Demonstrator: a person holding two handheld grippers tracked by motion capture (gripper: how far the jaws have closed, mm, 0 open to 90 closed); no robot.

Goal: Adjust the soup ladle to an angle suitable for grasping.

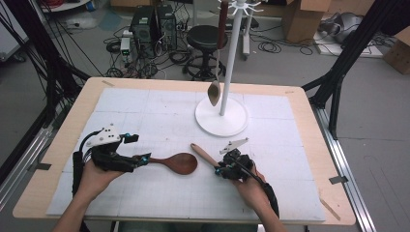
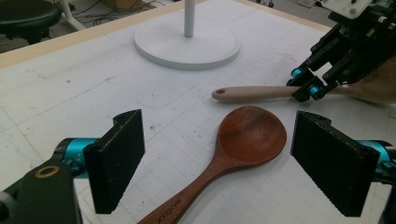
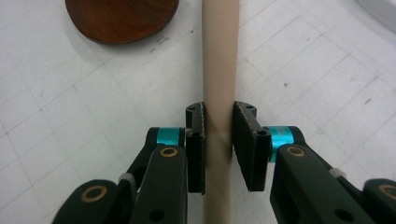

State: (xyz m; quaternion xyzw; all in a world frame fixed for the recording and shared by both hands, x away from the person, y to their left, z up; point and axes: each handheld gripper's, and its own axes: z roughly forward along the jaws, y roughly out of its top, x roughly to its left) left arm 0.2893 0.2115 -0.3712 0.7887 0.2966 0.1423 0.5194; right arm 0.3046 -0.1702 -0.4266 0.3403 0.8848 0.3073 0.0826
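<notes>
right gripper (image 3: 218, 140): we have it clamped on the pale handle (image 3: 219, 70) | left gripper (image 2: 217, 163): wide open, dark spoon (image 2: 243, 140) between its jaws, unheld | risk: our off-centre grip lets the handle pivot and slip

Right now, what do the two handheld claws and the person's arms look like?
Both claws, the left claw and the right claw, are black linkage frames with turquoise collars at the jaw pivots and brass-coloured rivets. Each carries a pale three-cornered plate on top and trails a thick black cable along the forearm. The jaws end in flat black rectangular pads with a finely textured face. The forearms are bare, no sleeves visible.
</notes>
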